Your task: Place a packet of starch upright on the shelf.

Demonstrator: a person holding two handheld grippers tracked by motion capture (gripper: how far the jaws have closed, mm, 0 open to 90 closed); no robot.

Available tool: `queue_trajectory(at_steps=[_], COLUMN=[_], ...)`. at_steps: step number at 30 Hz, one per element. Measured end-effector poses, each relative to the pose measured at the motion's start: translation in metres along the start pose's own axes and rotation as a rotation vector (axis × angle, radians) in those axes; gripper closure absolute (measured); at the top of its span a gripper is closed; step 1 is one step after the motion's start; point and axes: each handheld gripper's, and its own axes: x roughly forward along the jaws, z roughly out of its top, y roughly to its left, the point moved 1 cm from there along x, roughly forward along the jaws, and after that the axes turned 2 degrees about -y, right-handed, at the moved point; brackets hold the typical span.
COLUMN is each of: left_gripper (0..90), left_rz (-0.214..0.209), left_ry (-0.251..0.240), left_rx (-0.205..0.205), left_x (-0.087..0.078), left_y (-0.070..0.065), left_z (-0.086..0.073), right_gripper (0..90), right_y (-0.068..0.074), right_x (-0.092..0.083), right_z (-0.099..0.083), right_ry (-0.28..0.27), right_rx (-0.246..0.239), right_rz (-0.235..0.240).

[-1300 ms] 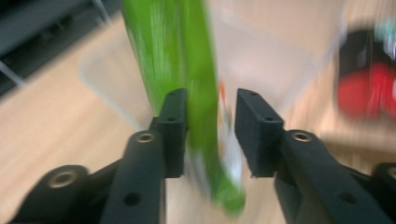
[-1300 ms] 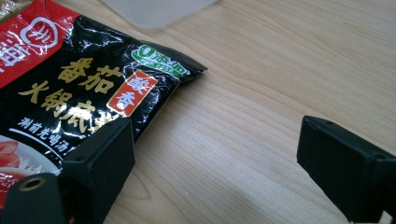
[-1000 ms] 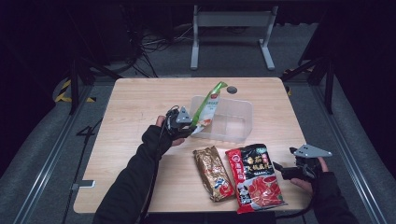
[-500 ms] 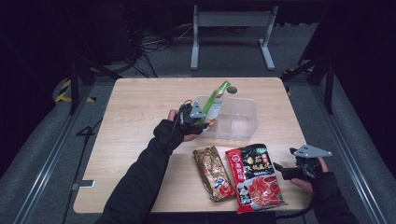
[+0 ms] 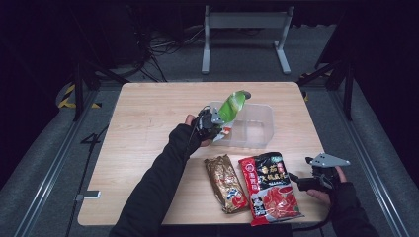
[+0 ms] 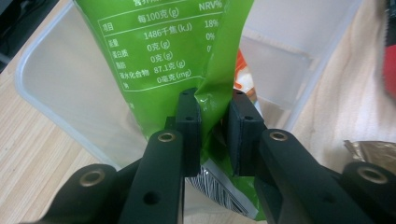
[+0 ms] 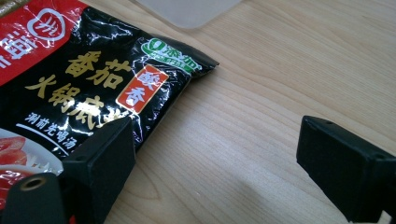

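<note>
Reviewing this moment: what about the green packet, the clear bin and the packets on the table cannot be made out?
- Green packet: its front hidden; left gripper view shows its back, top cut off by the frame edge.
- Clear bin: whether the packet's lower end touches the floor, high view; left gripper covers it.
- Brown packet: print too small, high view.
- Red-and-black packet: cut off at the left edge, right gripper view.

Black sleeves, black hand-held grippers: brass-ringed screw holes, the right hand-held gripper [image 5: 321, 175] grey-plated.

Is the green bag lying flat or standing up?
Standing up, tilted. The left gripper pinches the green bag near its bottom, and its top leans over the clear plastic box.
</note>
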Motion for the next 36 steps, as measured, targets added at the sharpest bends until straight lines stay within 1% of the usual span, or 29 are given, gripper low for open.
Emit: queue_trajectory(at_steps=[1,2,3,8,9,10,11,12,13,14,15,17,18,20,21,22,23,24,25,26,27,28,29,30,31,32,34,35,36], left_gripper=[77.8,77.8,77.8,77.8,77.8,77.9,78.0,78.2,78.3,78.5,78.5,78.6,78.6,78.6,78.4,78.2,77.7,76.6,74.8,72.3,66.8,62.5,59.6,59.4,59.4,56.1,46.3,43.1,39.2], left_rz=[0.007,0.016,0.017,0.009,0.011,0.026,0.032,0.034,0.028,0.026,0.032,0.018,0.009,-0.009,-0.014,-0.007,-0.007,-0.012,-0.031,-0.042,-0.050,-0.047,-0.053,-0.053,-0.063,-0.061,-0.056,-0.057,-0.053], left_ry=[0.009,0.018,0.026,0.047,0.052,0.061,0.072,0.074,0.065,0.066,0.076,0.078,0.070,0.053,0.039,0.038,0.028,0.011,-0.034,-0.068,-0.099,-0.126,-0.157,-0.157,-0.203,-0.231,-0.283,-0.313,-0.321], left_rx=[-0.004,0.006,0.006,-0.002,0.000,0.013,0.029,0.031,0.009,0.016,0.027,0.012,0.000,-0.034,-0.058,-0.046,-0.037,-0.053,-0.082,-0.096,-0.103,-0.115,-0.129,-0.129,-0.153,-0.167,-0.191,-0.203,-0.206], left_x=[0.001,0.002,0.004,0.009,0.010,0.011,0.012,0.012,0.012,0.011,0.009,0.006,0.004,0.000,-0.001,-0.003,-0.003,-0.005,-0.007,-0.010,-0.014,-0.018,-0.024,-0.024,-0.031,-0.038,-0.052,-0.061,-0.067], left_y=[-0.001,-0.002,-0.002,0.000,0.000,-0.002,-0.004,-0.004,-0.004,-0.004,-0.006,-0.006,-0.006,-0.004,-0.004,-0.005,-0.005,-0.005,-0.004,-0.003,-0.003,-0.002,-0.001,-0.001,0.000,0.001,0.001,-0.001,-0.002], left_z=[0.000,0.001,0.002,0.002,0.003,0.004,0.004,0.004,0.002,0.001,0.000,-0.003,-0.005,-0.011,-0.014,-0.015,-0.015,-0.017,-0.020,-0.023,-0.024,-0.026,-0.028,-0.028,-0.031,-0.033,-0.038,-0.043,-0.047], right_gripper=[12.4,12.4,12.4,12.4,12.4,12.4,12.4,12.4,12.4,12.4,12.4,12.4,12.4,12.4,12.3,12.3,12.3,12.3,12.3,12.3,12.3,12.3,12.3,12.3,12.3,12.4,12.6,12.7,13.6], right_y=[0.000,0.000,0.001,0.001,0.001,0.001,0.001,0.001,0.002,0.002,0.001,0.001,0.000,0.000,-0.001,-0.001,-0.001,-0.001,-0.001,-0.001,-0.001,-0.001,-0.002,-0.002,-0.002,-0.003,-0.004,-0.004,-0.004], right_x=[0.000,0.000,0.001,0.002,0.001,0.001,0.001,0.001,0.001,0.001,0.000,-0.001,-0.002,-0.004,-0.004,-0.005,-0.006,-0.006,-0.007,-0.007,-0.008,-0.008,-0.008,-0.008,-0.008,-0.009,-0.010,-0.011,-0.012], right_z=[0.000,0.000,0.000,0.000,0.000,0.000,0.000,0.000,0.000,0.000,0.000,-0.001,-0.001,-0.002,-0.002,-0.002,-0.001,-0.001,0.000,0.000,0.001,0.001,0.002,0.002,0.002,0.003,0.004,0.004,0.005], right_ry=[0.001,0.002,0.003,0.008,0.007,0.007,0.007,0.007,0.006,0.005,0.003,0.001,-0.001,-0.008,-0.009,-0.013,-0.015,-0.017,-0.020,-0.022,-0.028,-0.031,-0.035,-0.034,-0.034,-0.036,-0.048,-0.052,-0.060], right_rx=[-0.001,-0.002,-0.002,-0.005,-0.005,-0.005,-0.005,-0.004,-0.004,-0.004,-0.004,-0.001,0.000,0.012,0.012,0.014,0.016,0.019,0.019,0.019,0.021,0.025,0.029,0.029,0.029,0.029,0.041,0.044,0.049], right_rz=[-0.001,-0.001,0.002,0.006,0.007,0.005,0.005,0.005,0.005,0.004,0.003,0.000,-0.002,-0.002,-0.007,-0.009,-0.008,-0.010,-0.011,-0.009,-0.006,0.000,0.003,0.005,0.005,-0.001,0.011,0.011,0.025])
